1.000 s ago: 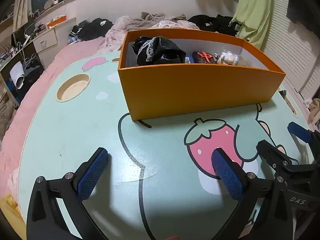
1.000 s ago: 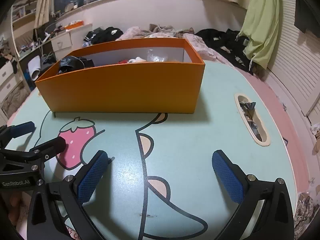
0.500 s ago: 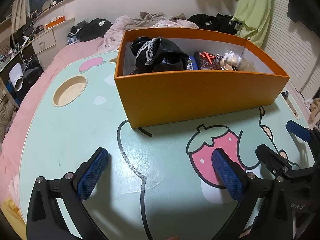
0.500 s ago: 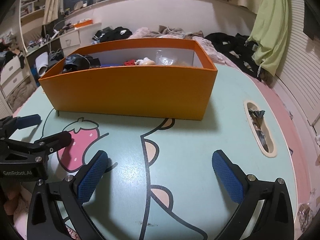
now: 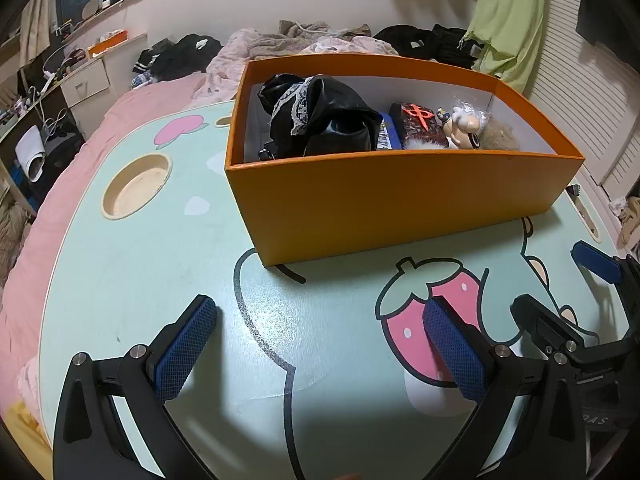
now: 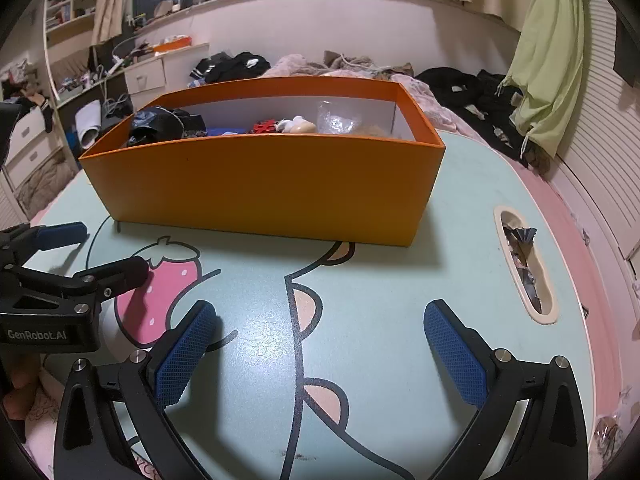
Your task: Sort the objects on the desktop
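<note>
An orange box stands on the mint cartoon table; it also shows in the right wrist view. Inside lie a black lace-trimmed cloth, a blue packet, a dark pouch with red scissors, a small figurine and a tan fluffy item. My left gripper is open and empty, above the table in front of the box. My right gripper is open and empty, beside it to the right.
A round cup recess sits in the table at the left. A slot recess holding dark wrappers is at the right. A bed with pink bedding and scattered clothes lies behind the table.
Both grippers have risen and tilted, so the box interior shows more and the box sits higher in both views. Both stay open and empty.
</note>
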